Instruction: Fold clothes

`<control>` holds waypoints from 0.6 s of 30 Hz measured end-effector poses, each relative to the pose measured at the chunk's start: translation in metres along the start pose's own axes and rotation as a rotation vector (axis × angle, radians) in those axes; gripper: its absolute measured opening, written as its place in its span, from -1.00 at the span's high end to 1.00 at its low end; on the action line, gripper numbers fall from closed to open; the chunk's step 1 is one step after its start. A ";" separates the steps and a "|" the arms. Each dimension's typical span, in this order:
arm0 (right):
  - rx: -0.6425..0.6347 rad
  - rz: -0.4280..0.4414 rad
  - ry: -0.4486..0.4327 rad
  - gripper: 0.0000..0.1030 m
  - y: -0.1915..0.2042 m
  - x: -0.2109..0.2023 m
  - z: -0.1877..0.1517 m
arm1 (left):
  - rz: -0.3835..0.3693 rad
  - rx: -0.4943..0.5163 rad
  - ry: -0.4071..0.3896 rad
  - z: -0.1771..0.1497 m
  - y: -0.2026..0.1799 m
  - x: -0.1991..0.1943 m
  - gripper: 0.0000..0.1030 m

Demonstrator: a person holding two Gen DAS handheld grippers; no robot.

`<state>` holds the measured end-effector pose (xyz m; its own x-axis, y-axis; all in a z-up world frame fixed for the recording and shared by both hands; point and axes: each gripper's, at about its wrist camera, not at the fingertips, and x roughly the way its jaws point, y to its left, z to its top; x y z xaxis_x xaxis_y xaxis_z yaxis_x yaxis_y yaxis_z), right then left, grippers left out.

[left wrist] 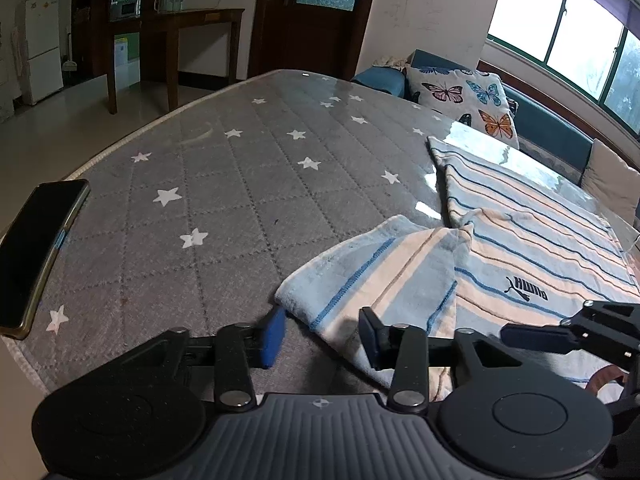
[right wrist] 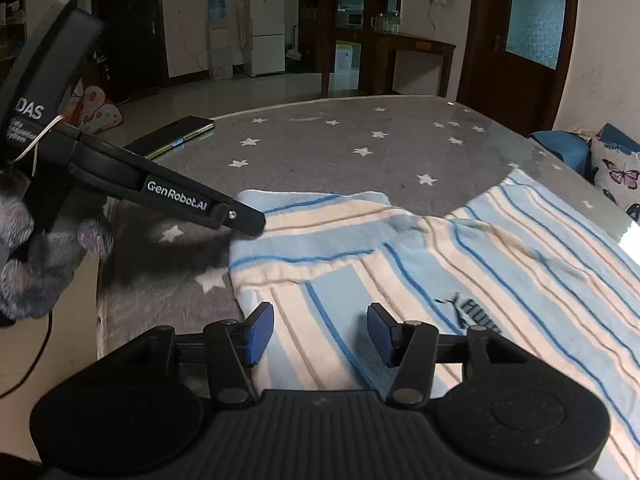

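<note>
The striped shirt (left wrist: 520, 248) lies flat on the star-quilted bed (left wrist: 224, 184), its folded sleeve directly ahead of the left gripper (left wrist: 322, 338), nearer than the right gripper (right wrist: 320, 334); both jaws stand released, grasping nothing.

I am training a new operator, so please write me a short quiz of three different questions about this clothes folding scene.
1. True or false: the left gripper is clamped on the striped shirt.
2. What dark flat device lies near the edge of the star-patterned cover?
3. The right gripper is: A) open above the shirt, B) shut on a sleeve, C) out of view.

Key: 1 false, its jaws are open at the sleeve edge; 2 the phone; 3 A.
</note>
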<state>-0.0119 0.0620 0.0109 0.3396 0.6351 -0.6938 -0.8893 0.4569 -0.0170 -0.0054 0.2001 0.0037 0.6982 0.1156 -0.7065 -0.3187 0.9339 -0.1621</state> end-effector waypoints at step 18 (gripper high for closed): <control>0.022 -0.001 -0.001 0.00 0.011 0.008 0.001 | -0.095 -0.028 -0.113 0.010 -0.001 -0.029 0.95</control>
<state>-0.0183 0.0729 0.0058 0.3410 0.6354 -0.6928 -0.8821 0.4710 -0.0022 -0.0191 0.1988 0.0310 0.7936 0.0657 -0.6048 -0.2642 0.9327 -0.2454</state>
